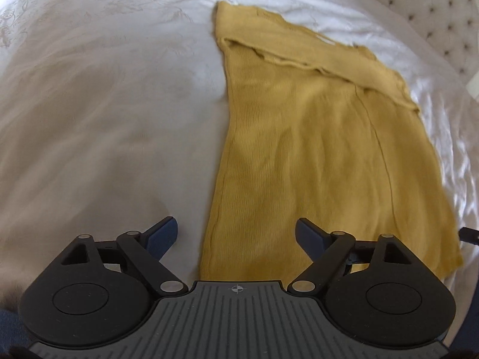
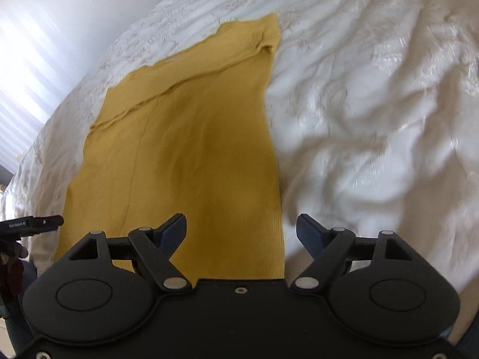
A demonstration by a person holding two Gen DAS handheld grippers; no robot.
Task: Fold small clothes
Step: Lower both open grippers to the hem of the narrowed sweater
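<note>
Item: mustard knit garment, lying flat on the white bed cover, sides already folded in. Left gripper and right gripper: jaws released, empty, above its near hem. Advice: pinch both hem corners evenly, then fold lengthwise.

- The garment lies flat on the bedspread, its folded-over part at the far end.
- The left gripper hovers over its near left edge.
- The right gripper hovers over its near right edge.
</note>
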